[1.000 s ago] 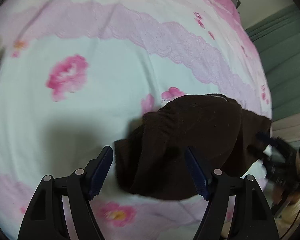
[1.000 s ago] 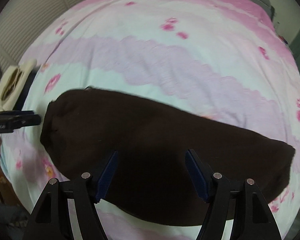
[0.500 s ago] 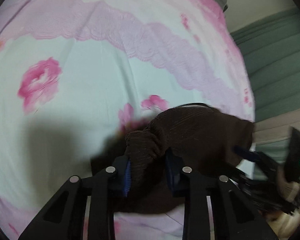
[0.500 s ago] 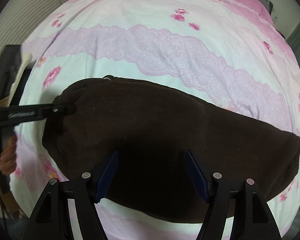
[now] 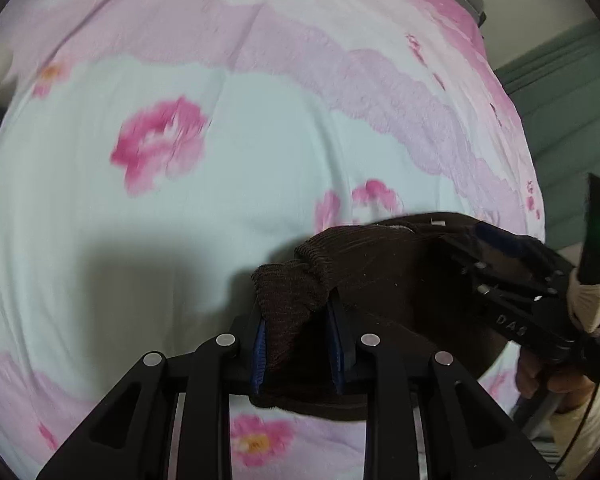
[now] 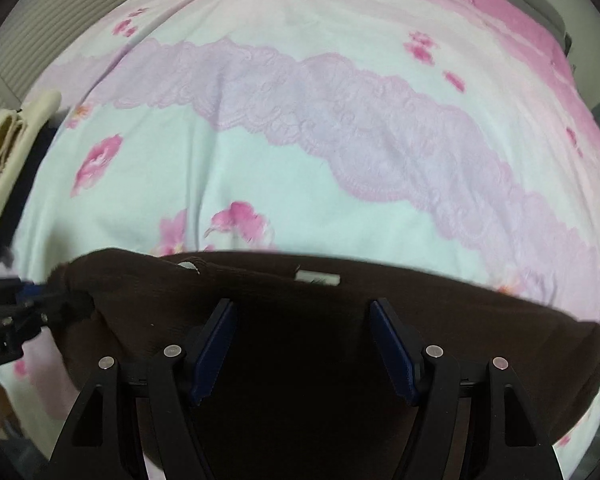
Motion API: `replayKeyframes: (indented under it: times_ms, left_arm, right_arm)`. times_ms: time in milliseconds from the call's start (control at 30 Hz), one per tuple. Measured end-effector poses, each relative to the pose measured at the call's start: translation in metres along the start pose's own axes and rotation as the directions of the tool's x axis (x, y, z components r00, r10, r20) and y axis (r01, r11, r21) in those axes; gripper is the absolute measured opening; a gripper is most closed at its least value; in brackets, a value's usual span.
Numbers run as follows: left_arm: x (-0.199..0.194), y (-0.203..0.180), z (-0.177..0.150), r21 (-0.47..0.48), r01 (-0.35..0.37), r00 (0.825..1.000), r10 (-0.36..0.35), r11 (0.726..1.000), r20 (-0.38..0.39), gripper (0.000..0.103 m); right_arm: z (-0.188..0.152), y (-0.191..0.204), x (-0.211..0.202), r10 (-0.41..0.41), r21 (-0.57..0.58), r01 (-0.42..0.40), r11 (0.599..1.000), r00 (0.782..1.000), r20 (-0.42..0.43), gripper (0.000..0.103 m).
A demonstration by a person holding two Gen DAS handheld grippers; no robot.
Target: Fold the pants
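Pants [image 6: 340, 320], dark brown and of ribbed, corduroy-like cloth, lie on a bedsheet [image 6: 260, 152] printed with pink flowers and a band of lilac lace pattern. Right wrist view: the garment spreads as a broad dark shape across the lower half of the frame, its far edge roughly straight, with a small white label [image 6: 318, 276] near that edge. Left wrist view: a bunched corner of the pants [image 5: 380, 272] rises off the sheet and runs back between the fingers of the left gripper [image 5: 298, 344].

Left gripper: jaws narrow, closed on the gathered brown cloth, which fills the gap between the blue pads [image 5: 259, 348]. The same gripper enters the right wrist view at the left edge [image 6: 40, 308], its tip buried in the corner of the garment.

Right gripper [image 6: 304, 344]: jaws wide apart, blue pads [image 6: 214, 348] well separated, poised over the middle of the pants with nothing between them. In the left wrist view this gripper [image 5: 512, 264] lies over the far side of the garment, held by a hand [image 5: 556, 380] at the right edge.

Surroundings: the sheet [image 5: 180, 240] carries a dark shadow beside the lifted corner. Folded cream cloth [image 6: 8, 152] rests on something dark at the sheet's left margin in the right wrist view. Green panelling [image 5: 568, 112] stands beyond the bed at upper right in the left wrist view.
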State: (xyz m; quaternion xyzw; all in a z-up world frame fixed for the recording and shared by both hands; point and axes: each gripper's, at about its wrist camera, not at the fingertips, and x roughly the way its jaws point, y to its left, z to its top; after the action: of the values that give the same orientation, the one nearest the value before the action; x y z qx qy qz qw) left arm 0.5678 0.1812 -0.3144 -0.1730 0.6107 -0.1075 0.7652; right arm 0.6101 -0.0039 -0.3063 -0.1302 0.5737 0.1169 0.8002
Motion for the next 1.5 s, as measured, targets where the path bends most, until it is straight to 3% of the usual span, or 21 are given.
replayKeyframes:
  times_ms: [133, 167, 200, 267, 367, 433, 600, 733, 833, 967, 1200, 1333, 1433, 1500]
  left_arm:
    - [0.012, 0.004, 0.002, 0.017, -0.034, 0.999, 0.035, 0.999, -0.036, 0.032]
    - [0.01, 0.005, 0.003, 0.005, -0.049, 0.998, 0.049, 0.999, -0.043, 0.04]
    - [0.005, 0.004, 0.005, 0.0, -0.077, 0.996, 0.077, 0.997, -0.044, 0.057]
    - [-0.015, -0.001, 0.004, 0.009, -0.145, 0.989, 0.144, 0.989, 0.006, 0.07]
    - [-0.055, -0.015, -0.007, 0.053, -0.258, 0.961, 0.25, 0.965, 0.121, 0.076]
    - [-0.078, -0.028, -0.024, 0.086, -0.278, 0.949, 0.261, 0.957, 0.175, 0.077]
    - [-0.089, -0.071, -0.076, 0.152, -0.239, 0.958, 0.207, 0.959, 0.198, 0.077]
    - [-0.064, -0.114, -0.125, 0.171, -0.208, 0.969, 0.18, 0.963, 0.166, 0.077]
    - [-0.034, -0.144, -0.151, 0.162, -0.234, 0.967, 0.211, 0.959, 0.144, 0.077]
    - [0.007, -0.174, -0.179, 0.125, -0.312, 0.944, 0.293, 0.942, 0.153, 0.077]
    - [0.044, -0.176, -0.205, -0.019, -0.372, 0.911, 0.368, 0.928, 0.187, 0.077]
    - [0.043, -0.165, -0.208, -0.103, -0.38, 0.896, 0.393, 0.919, 0.208, 0.077]
    - [0.035, -0.159, -0.208, -0.15, -0.374, 0.89, 0.4, 0.915, 0.221, 0.077]
    - [0.03, -0.159, -0.209, -0.173, -0.358, 0.888, 0.392, 0.918, 0.24, 0.077]
  right_arm:
    - [0.003, -0.016, -0.007, -0.061, 0.048, 0.06, 0.997, 0.998, 0.028, 0.069]
    - [0.001, -0.023, -0.014, -0.067, 0.068, 0.065, 0.996, 0.997, 0.033, 0.069]
    - [-0.002, -0.027, -0.021, -0.077, 0.083, 0.073, 0.994, 0.996, 0.045, 0.069]
    - [-0.013, -0.039, -0.043, -0.091, 0.114, 0.081, 0.99, 0.993, 0.078, 0.069]
    - [-0.038, -0.055, -0.078, -0.095, 0.147, 0.076, 0.986, 0.988, 0.125, 0.069]
    - [-0.058, -0.066, -0.101, -0.101, 0.161, 0.078, 0.984, 0.985, 0.14, 0.069]
    - [-0.119, -0.095, -0.14, -0.094, 0.193, 0.061, 0.979, 0.982, 0.163, 0.069]
    - [-0.166, -0.109, -0.139, -0.06, 0.171, 0.037, 0.984, 0.99, 0.128, 0.069]
    - [-0.198, -0.119, -0.121, 0.017, 0.123, -0.028, 0.992, 0.996, 0.091, 0.069]
    - [-0.228, -0.126, -0.089, 0.134, 0.049, -0.138, 0.989, 0.989, 0.067, 0.067]
    - [-0.236, -0.12, -0.032, 0.293, -0.073, -0.289, 0.954, 0.955, 0.051, 0.06]
    - [-0.229, -0.108, -0.008, 0.308, -0.161, -0.298, 0.941, 0.95, 0.04, 0.057]
    - [-0.214, -0.108, -0.025, 0.3, -0.244, -0.27, 0.932, 0.949, 0.097, 0.051]
    - [-0.204, -0.116, -0.053, 0.331, -0.272, -0.275, 0.922, 0.924, 0.189, 0.051]
